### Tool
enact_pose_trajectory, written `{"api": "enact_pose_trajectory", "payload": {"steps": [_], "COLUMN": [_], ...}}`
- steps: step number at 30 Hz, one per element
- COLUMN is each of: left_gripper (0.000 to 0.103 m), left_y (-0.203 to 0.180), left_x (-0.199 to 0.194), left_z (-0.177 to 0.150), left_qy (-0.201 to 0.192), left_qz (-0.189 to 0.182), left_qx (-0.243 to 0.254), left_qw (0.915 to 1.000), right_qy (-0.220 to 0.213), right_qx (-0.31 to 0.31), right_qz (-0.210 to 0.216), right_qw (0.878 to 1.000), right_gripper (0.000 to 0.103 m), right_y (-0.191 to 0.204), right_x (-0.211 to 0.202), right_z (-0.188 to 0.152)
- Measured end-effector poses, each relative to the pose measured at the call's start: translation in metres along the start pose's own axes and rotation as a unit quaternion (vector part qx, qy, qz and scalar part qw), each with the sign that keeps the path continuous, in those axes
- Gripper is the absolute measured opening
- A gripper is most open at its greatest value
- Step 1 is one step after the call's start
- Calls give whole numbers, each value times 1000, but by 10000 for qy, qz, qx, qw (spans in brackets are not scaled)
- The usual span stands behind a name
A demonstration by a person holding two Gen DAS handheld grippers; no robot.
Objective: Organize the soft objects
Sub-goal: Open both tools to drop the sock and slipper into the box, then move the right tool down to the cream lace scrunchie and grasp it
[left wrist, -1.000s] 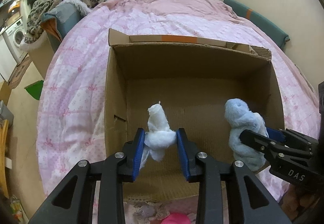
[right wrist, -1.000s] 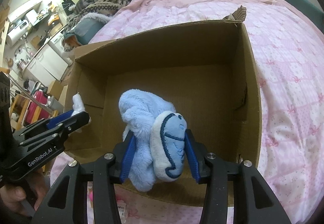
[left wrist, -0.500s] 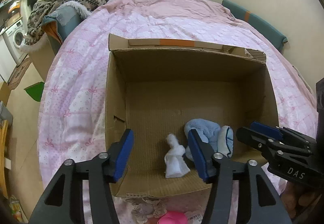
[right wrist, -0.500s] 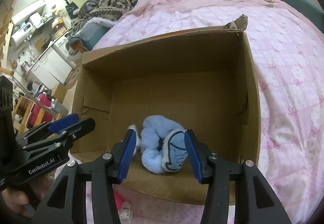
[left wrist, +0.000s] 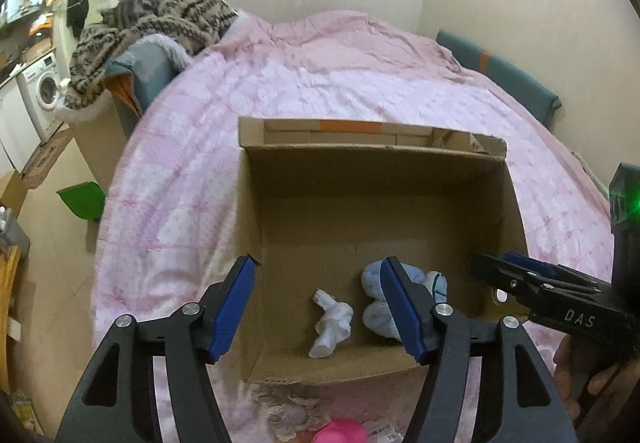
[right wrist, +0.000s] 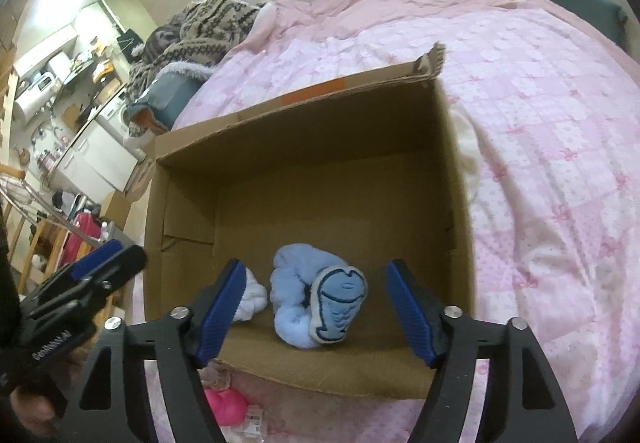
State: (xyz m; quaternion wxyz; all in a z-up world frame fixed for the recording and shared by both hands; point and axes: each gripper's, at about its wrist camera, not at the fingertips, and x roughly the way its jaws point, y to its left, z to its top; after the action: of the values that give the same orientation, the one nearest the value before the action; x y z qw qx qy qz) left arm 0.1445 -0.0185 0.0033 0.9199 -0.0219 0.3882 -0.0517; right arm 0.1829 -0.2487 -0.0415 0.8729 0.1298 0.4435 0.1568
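Observation:
An open cardboard box (left wrist: 244, 227) (right wrist: 456, 179) stands on the pink bed. On its floor lie a white soft toy (left wrist: 331, 319) (right wrist: 251, 295) and a light blue plush (left wrist: 378, 313) (right wrist: 308, 303) with a fish patch. My left gripper (left wrist: 320, 309) hovers above the box's near edge, its jaws opening, nothing between its pads. Over the same edge my right gripper (right wrist: 316, 307) also has its jaws opening, the blue plush lying free below them. Each gripper shows at the side of the other's view: the right gripper (left wrist: 516, 275), the left gripper (right wrist: 108, 263).
A pink quilt (left wrist: 328, 83) covers the bed. A patterned blanket (left wrist: 160, 19) is heaped at the far left corner. In front of the box lie a bright pink toy (left wrist: 340, 433) (right wrist: 224, 405) and a lacy cloth (left wrist: 288, 409). Kitchen units and a washing machine (left wrist: 44, 91) stand at the left.
Both grippers let go of their toys, which dropped to the box floor. The jaws have spread wider and the left gripper has risen and pulled back.

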Motion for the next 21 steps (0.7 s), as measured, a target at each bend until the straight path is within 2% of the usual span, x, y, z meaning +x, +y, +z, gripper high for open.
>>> {"api": "enact_pose_trajectory", "payload": {"steps": [6, 13, 21], "left_gripper": [62, 62, 62], "left_y": [14, 28, 33], "left_x": [-21, -45, -55], "left_z": [-3, -14, -37], "left_qy": [-107, -178, -10], "left_qz": [280, 405, 497], "left_qx": [-139, -310, -398], "left_qw": [9995, 9985, 9980], "right_qy": [-79, -194, -83], "right_qx": [50, 82, 297], "right_qz": [-61, -189, -145], "right_qw": [9999, 9996, 9994], "right_gripper": [89, 89, 89], "right_y": [-1, -4, -3], "right_x": [-13, -33, -50], "right_z": [-4, -14, -39]}}
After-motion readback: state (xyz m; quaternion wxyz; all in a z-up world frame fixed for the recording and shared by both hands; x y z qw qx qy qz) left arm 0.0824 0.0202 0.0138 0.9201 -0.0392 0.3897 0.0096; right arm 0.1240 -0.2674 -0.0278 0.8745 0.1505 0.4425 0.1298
